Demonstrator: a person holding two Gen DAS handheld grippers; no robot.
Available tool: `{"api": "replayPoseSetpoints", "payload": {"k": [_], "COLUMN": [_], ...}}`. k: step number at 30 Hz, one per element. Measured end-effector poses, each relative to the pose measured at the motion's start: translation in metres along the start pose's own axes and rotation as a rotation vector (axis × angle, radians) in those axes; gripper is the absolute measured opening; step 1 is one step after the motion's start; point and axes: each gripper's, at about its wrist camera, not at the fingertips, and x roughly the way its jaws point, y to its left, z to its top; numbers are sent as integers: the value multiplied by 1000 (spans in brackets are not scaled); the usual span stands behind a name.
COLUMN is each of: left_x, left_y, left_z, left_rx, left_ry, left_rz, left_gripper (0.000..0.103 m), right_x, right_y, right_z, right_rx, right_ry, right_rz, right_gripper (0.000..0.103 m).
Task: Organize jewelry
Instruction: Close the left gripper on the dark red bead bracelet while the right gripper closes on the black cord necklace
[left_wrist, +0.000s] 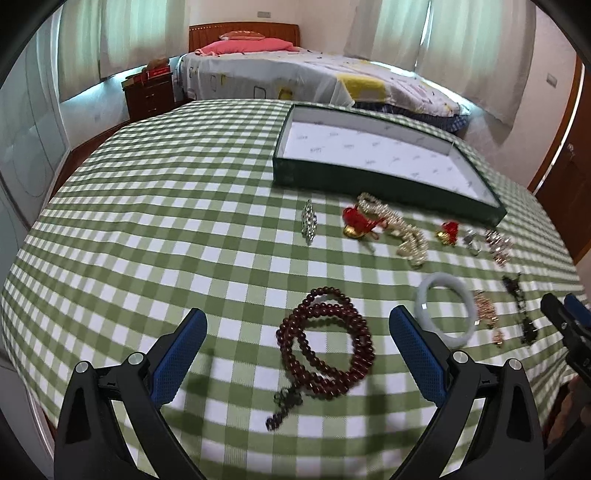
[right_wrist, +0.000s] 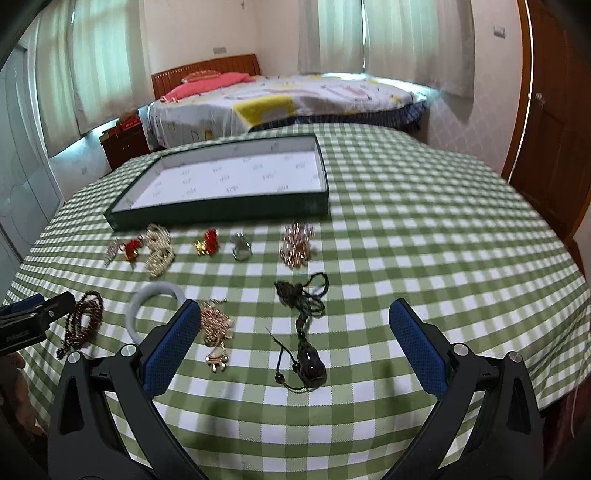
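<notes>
Nothing has been put away yet, as far as the pictures show: the green box (left_wrist: 384, 186) with its white printed lining sits open toward the far side of the table (left_wrist: 147, 229), and its floor is bare in both views. All the jewelry lies loose on the checked cloth, in front of the box and nearer the person. Just beside the box's near wall runs a row of small pieces: a silver brooch (left_wrist: 308, 221), a red and gold charm (left_wrist: 354, 221) touching a heap of pearls (left_wrist: 397, 230), a second red and gold charm (left_wrist: 447, 233), a silver ring (left_wrist: 472, 242), and a rose-gold cluster (left_wrist: 499, 245). Closer in lies a second row: a coil of dark red beads (left_wrist: 325, 343), a pale bangle (left_wrist: 445, 314), a gold chain piece (right_wrist: 216, 332), and a dark pendant on a cord (right_wrist: 306, 332). The left tool (left_wrist: 297, 330) hangs over the table with its blue pads spread wide and nothing between them; the dark red beads lie between the pads in its view, so that coil looks like the likely first pick. The right tool (right_wrist: 295, 325) is likewise spread wide and empty, with the dark pendant lying between its pads and the gold chain piece just beside its left pad. The whole job seems to be ahead: every piece still has to be lifted off the cloth and laid in the box.
</notes>
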Motion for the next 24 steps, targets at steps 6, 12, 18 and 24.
{"api": "replayPoseSetpoints", "payload": {"k": [6, 12, 18, 24], "left_x": [25, 29, 23, 20], "left_y": [-5, -13, -7, -5], "left_z": [-4, -8, -9, -6], "left_rx": [26, 92, 86, 120], "left_ry": [60, 46, 7, -33], "left_rz": [-14, 36, 43, 36], "left_gripper": [96, 96, 78, 39], "right_x": [13, 16, 15, 16], "right_y": [-1, 2, 6, 9], "right_z": [-2, 0, 0, 1], "right_rx": [5, 1, -14, -33], "right_ry": [32, 38, 36, 45], "right_rz": [5, 27, 48, 51], "right_gripper": [99, 99, 99, 88]}}
